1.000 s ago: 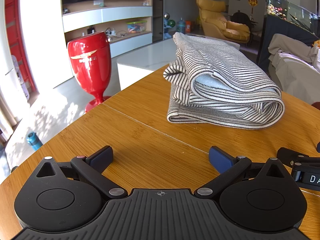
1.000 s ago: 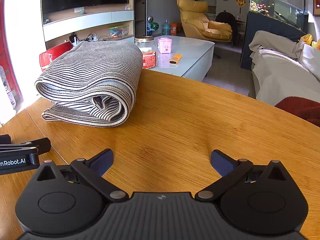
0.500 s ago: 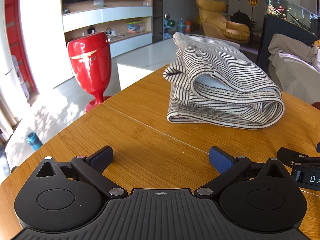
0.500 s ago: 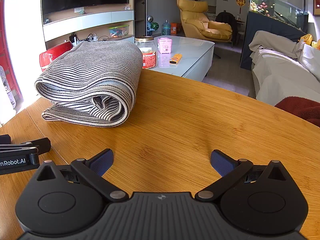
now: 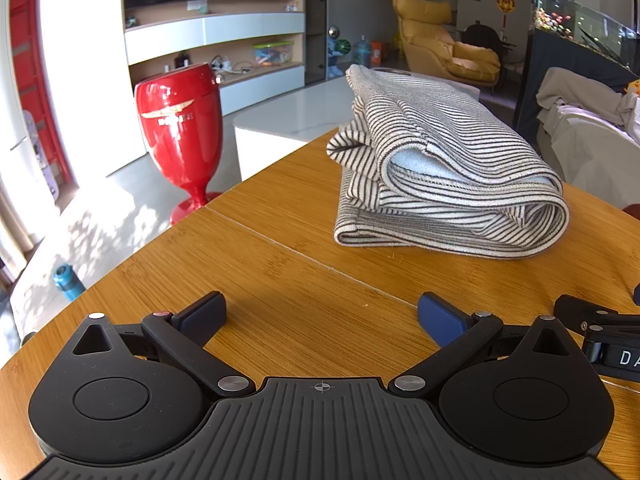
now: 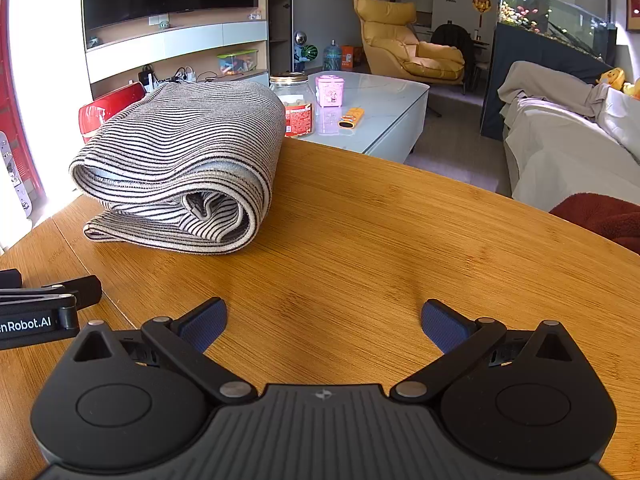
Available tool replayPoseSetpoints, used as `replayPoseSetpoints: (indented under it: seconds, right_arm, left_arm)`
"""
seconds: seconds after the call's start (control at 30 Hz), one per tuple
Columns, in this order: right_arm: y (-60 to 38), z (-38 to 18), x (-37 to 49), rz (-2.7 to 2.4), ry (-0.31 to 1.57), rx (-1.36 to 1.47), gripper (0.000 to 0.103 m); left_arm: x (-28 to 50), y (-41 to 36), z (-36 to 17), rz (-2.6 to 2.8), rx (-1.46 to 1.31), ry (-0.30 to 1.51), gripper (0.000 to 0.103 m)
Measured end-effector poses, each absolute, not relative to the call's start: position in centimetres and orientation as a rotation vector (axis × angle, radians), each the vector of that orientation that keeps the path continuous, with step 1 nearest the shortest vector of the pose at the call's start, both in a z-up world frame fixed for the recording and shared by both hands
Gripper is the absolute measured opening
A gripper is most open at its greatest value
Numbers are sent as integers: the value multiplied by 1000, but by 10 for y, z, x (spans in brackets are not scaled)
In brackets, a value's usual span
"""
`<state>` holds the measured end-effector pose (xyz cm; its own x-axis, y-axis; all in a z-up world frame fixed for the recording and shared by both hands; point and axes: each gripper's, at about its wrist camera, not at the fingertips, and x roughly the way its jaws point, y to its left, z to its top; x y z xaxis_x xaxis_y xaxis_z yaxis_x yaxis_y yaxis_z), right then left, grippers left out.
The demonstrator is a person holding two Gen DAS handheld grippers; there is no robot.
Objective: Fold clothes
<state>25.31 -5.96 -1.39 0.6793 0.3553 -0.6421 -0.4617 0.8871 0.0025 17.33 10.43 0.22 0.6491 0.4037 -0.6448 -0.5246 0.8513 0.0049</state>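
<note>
A black-and-white striped garment (image 5: 444,168) lies folded in a thick bundle on the wooden table (image 5: 280,280), ahead and to the right in the left wrist view. In the right wrist view the garment (image 6: 180,164) sits ahead to the left. My left gripper (image 5: 320,316) is open and empty, low over the table, well short of the garment. My right gripper (image 6: 323,320) is open and empty, low over bare wood to the right of the garment. Each gripper's edge shows in the other's view.
A red goblet-shaped stool (image 5: 180,128) stands on the floor beyond the table's left edge. A white coffee table (image 6: 376,104) with a jar (image 6: 296,104), a pink box and an orange item lies beyond the far edge. A covered sofa (image 6: 560,136) is at the right.
</note>
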Motion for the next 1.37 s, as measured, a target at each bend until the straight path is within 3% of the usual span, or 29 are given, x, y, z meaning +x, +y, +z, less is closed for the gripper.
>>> replayPoseSetpoints:
  seconds: [1.37]
  right_arm:
    - [-57,-14,252,463,684,-166,103]
  left_arm:
    - [156,121,8,418,-252,681,103]
